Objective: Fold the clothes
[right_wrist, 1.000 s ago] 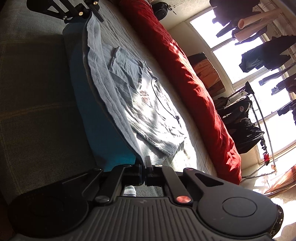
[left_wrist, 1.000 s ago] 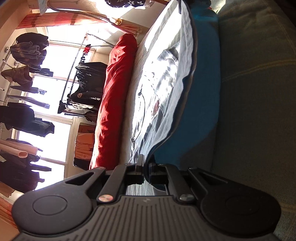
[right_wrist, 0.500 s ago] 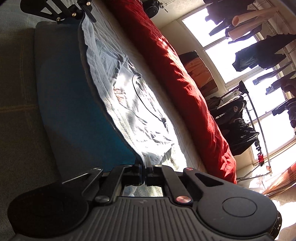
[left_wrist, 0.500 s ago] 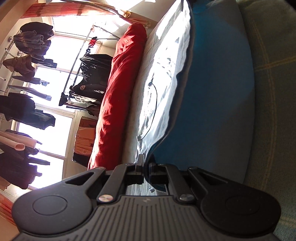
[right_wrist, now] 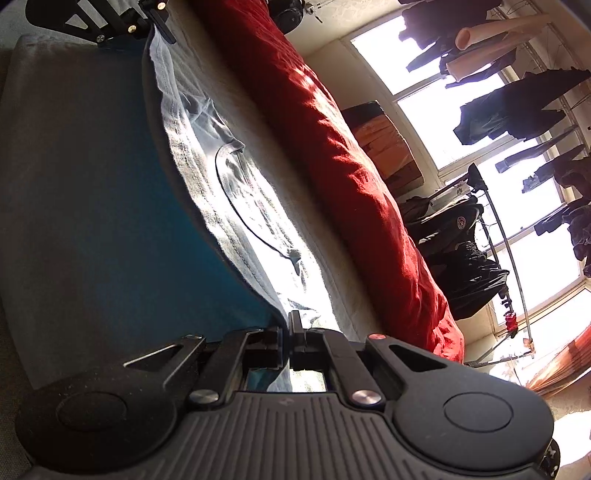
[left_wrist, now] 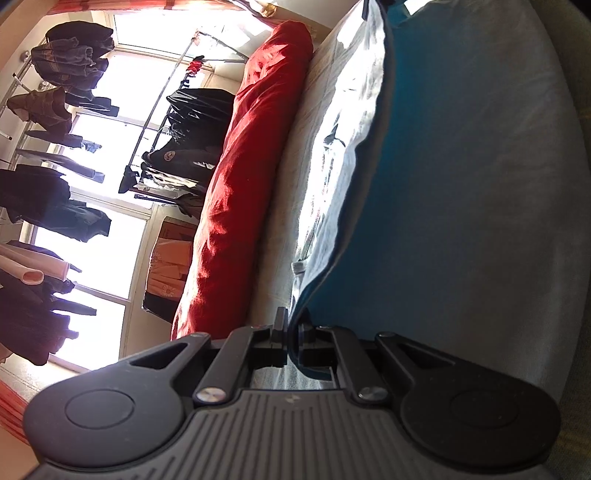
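Left tool (left_wrist: 291,332) and right tool (right_wrist: 286,334) each clamped on the blue shirt (right_wrist: 110,206), lifted edge stretched between them toward 12 o'clock; red duvet (right_wrist: 332,147) beside, on the bed (left_wrist: 295,155).

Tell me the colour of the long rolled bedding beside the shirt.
Red. The rolled bedding shows best in the right wrist view, lying sunlit beyond the shirt.

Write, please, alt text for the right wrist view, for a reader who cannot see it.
The right gripper is shut on the near edge of a blue garment, lifted so its pale inner side faces the bed. The left gripper holds the far end; a red duvet lies beyond.
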`<move>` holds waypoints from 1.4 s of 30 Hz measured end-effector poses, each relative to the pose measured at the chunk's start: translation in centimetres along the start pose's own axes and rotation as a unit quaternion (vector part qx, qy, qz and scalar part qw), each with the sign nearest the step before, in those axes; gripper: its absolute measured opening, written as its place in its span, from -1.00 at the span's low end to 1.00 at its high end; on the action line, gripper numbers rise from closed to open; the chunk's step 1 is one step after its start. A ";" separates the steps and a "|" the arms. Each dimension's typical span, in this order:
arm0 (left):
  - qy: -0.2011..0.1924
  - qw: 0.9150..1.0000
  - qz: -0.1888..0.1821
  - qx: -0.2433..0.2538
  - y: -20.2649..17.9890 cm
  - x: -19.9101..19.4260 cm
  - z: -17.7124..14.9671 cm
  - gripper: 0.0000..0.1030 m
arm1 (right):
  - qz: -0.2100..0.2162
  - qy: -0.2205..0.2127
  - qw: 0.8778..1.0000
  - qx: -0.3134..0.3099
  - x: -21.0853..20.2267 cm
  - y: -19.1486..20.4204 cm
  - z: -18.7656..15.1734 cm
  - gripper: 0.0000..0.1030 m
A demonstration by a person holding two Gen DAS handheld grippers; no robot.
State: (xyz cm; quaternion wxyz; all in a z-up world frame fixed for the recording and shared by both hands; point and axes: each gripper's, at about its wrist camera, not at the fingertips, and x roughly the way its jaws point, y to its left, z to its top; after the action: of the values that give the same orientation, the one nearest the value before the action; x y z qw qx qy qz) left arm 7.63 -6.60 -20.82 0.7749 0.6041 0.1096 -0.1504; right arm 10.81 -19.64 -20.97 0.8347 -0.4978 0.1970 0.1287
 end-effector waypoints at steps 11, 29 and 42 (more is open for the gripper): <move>0.010 1.000 -0.001 -0.007 0.9 5.6 0.1 -0.92 | -0.002 0.005 1.000 0.003 6.0 -1.6 0.7 -0.95; 0.035 0.998 -0.036 -0.035 0.1 12.6 -1.0 -0.78 | 0.040 0.028 0.998 0.027 14.9 -2.5 0.9 -0.95; 0.039 0.969 -0.135 -0.202 4.7 13.5 -2.8 -0.42 | 0.126 0.015 0.986 0.111 16.2 -7.3 -0.1 -0.05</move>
State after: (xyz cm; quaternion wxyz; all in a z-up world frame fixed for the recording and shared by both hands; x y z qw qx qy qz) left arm 21.90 -4.23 -22.02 0.8481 0.4205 0.2488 -0.2049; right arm 28.20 -22.90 -22.70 0.8588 -0.3749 0.2840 0.2029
